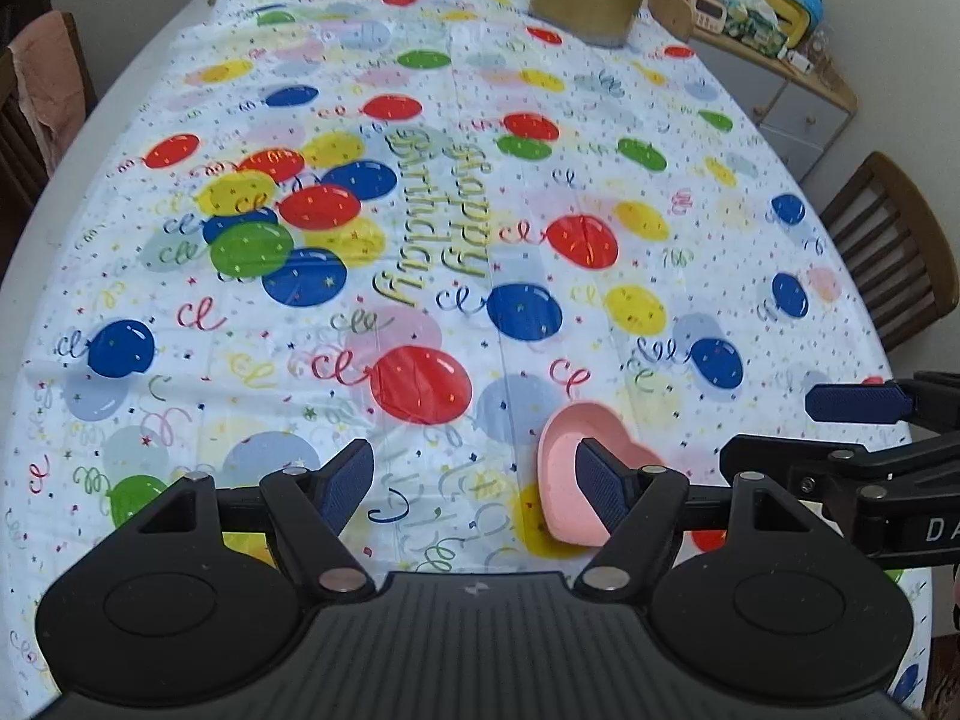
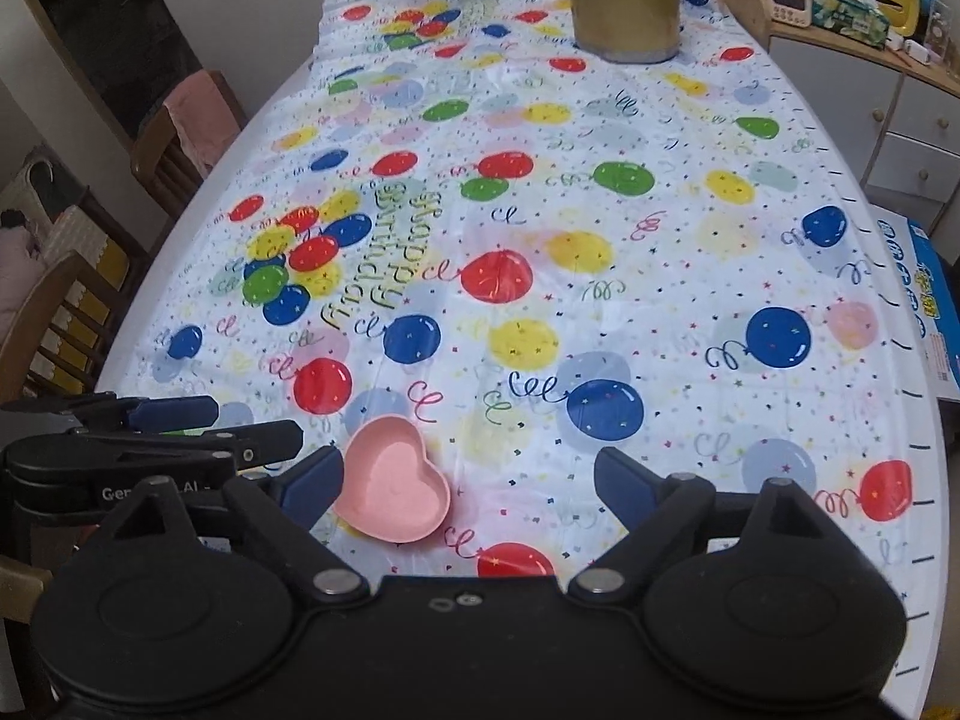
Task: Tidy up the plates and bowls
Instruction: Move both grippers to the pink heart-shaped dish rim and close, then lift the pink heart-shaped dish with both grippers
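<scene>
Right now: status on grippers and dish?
Left gripper open, empty. Right gripper open, empty. Pink heart dish flat on tablecloth, between the two. Nothing blocking it.

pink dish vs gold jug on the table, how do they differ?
The pink dish is low, open and heart-shaped; the gold jug is tall and rounded, its top cut off by the frame. The dish lies at the near end of the table, beside the open left gripper and right gripper; the jug stands at the far end. Both rest on the balloon tablecloth, untouched.
</scene>
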`<state>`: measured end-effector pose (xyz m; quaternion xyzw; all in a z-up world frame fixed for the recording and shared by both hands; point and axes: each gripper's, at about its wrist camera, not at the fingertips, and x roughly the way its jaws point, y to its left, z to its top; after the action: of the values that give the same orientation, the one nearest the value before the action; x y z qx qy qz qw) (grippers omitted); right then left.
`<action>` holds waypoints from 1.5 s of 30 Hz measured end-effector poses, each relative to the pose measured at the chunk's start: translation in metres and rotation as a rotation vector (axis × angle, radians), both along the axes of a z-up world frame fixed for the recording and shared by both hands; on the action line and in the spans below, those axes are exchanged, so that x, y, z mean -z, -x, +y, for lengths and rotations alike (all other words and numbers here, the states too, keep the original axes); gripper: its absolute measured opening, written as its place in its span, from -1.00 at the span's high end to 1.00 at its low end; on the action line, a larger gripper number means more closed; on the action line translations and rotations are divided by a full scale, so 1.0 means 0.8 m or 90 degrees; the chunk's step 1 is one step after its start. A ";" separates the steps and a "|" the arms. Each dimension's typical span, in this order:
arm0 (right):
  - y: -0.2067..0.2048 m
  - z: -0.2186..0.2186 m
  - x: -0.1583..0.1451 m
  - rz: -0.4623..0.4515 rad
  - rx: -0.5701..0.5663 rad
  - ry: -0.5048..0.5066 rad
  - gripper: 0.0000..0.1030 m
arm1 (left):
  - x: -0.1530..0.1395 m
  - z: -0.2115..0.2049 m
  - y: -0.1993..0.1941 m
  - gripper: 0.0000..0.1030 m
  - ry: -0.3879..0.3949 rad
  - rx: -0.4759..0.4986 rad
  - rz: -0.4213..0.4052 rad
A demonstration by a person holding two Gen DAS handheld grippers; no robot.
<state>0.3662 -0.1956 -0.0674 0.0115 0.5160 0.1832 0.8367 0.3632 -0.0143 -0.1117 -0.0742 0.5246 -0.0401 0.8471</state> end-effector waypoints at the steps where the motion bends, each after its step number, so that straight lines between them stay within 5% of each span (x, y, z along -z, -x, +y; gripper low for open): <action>1: -0.002 0.003 0.005 0.005 -0.006 0.003 -0.69 | 0.006 0.000 -0.001 -0.44 0.002 0.004 0.005; 12: -0.021 0.010 0.052 0.058 -0.023 0.006 -0.34 | 0.032 -0.005 0.000 -0.43 0.011 0.011 0.022; 20: -0.025 0.015 0.069 0.086 -0.034 -0.005 0.20 | 0.041 -0.010 -0.005 -0.40 0.018 0.003 0.021; 27: -0.023 0.022 0.078 0.092 -0.046 -0.007 0.48 | 0.044 -0.016 -0.005 -0.16 0.029 0.005 0.023; 37: -0.020 0.029 0.079 0.085 -0.053 0.000 0.91 | 0.045 -0.024 -0.006 0.69 0.053 0.006 0.032; 45: -0.012 0.029 0.067 0.066 -0.058 0.000 0.97 | 0.035 -0.037 0.004 0.76 0.054 0.022 0.035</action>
<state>0.3762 -0.1723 -0.1212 -0.0028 0.5585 0.2202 0.7998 0.3598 -0.0440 -0.1397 -0.1022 0.5466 -0.0749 0.8277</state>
